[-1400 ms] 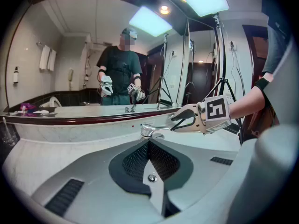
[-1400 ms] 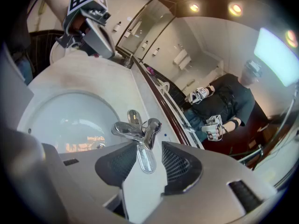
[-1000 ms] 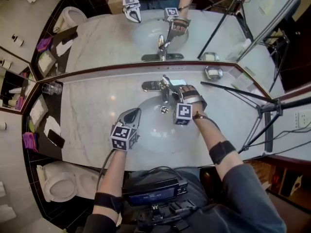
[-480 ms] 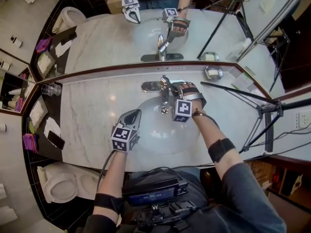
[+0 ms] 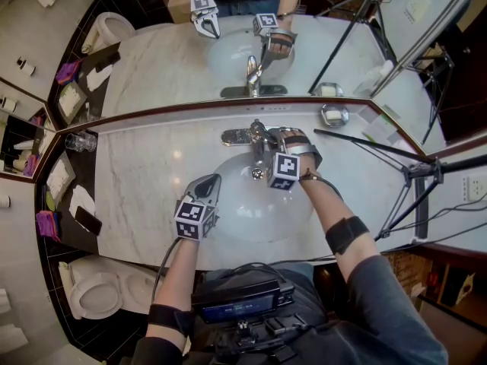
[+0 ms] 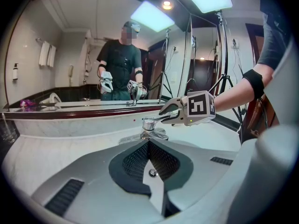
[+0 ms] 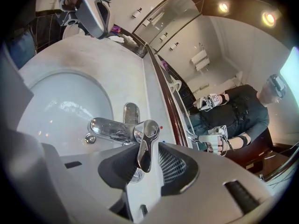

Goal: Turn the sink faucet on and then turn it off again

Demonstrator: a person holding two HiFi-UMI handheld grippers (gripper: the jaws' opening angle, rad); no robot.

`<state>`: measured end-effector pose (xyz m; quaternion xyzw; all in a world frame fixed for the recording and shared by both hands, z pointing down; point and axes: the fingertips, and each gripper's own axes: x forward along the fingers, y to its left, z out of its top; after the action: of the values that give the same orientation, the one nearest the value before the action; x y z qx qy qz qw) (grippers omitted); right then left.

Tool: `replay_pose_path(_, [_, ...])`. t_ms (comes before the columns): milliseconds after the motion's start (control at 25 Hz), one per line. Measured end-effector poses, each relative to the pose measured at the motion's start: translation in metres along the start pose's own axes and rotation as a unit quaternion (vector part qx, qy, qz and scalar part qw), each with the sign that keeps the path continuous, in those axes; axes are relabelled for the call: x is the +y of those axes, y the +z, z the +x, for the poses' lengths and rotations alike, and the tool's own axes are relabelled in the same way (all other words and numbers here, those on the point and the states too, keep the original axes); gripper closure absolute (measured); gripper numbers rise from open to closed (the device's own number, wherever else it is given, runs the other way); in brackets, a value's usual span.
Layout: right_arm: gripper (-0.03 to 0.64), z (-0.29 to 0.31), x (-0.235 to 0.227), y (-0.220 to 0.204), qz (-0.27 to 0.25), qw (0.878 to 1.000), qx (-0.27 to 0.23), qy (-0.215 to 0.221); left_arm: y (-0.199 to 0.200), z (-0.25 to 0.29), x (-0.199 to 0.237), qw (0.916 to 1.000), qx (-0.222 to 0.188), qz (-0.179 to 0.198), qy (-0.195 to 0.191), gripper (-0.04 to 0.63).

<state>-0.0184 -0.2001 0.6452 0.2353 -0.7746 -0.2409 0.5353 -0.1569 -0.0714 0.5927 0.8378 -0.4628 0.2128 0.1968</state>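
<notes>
- The right claw [image 7: 142, 161] is straddling the shiny chrome lever handle [image 7: 145, 146] of the chrome single-lever sink faucet [image 5: 255, 137]. Its jaws have just been closing. The handle is touching one pad and a gap is showing at the other, so it is not pinching yet.
- The faucet is standing at the back edge of the white oval basin [image 5: 242, 207], on the pale marble tabletop [image 5: 141, 175], just below the mirror.
- No water is showing at the chrome spout [image 7: 108, 129] in any view, so I am judging the faucet off and the turn-on step not done.
- The left claw [image 6: 149, 149] is pressed together and empty, hovering by the basin's front-left rim, well apart from the faucet.
- Progress is looking like the very start, with the grip being taken. Left to do: clamping the handle, moving it for water, then moving it back to shut off.
</notes>
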Motion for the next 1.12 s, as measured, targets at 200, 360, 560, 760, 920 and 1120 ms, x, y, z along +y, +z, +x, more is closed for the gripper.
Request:
replay_pose_path(200, [0.480, 0.001, -0.002, -0.001, 0.002, 1.000, 0.004, 0.010, 0.001, 0.002, -0.001, 1.0000, -0.001, 0.000, -0.002, 0.595])
replay_pose_path(360, [0.480, 0.001, -0.009, 0.006, 0.005, 1.000, -0.003, 0.003, 0.002, 0.002, 0.000, 1.0000, 0.000, -0.001, -0.002, 0.595])
replay_pose_path(560, [0.480, 0.003, -0.017, 0.017, 0.002, 1.000, -0.014, 0.016, 0.000, 0.002, 0.001, 1.0000, -0.001, -0.003, -0.001, 0.595])
replay_pose_path(760, [0.480, 0.008, -0.023, 0.020, -0.002, 0.999, -0.014, 0.035, -0.001, 0.003, 0.001, 1.0000, -0.002, -0.006, -0.001, 0.595])
replay_pose_path(920, [0.480, 0.008, -0.024, 0.021, 0.009, 0.999, -0.013, 0.039, 0.002, 0.004, 0.002, 1.0000, -0.005, -0.006, -0.003, 0.595])
replay_pose_path(1120, [0.480, 0.009, -0.023, 0.017, 0.018, 0.999, -0.009, 0.037, 0.004, 0.003, 0.001, 1.0000, -0.006, -0.004, -0.002, 0.595])
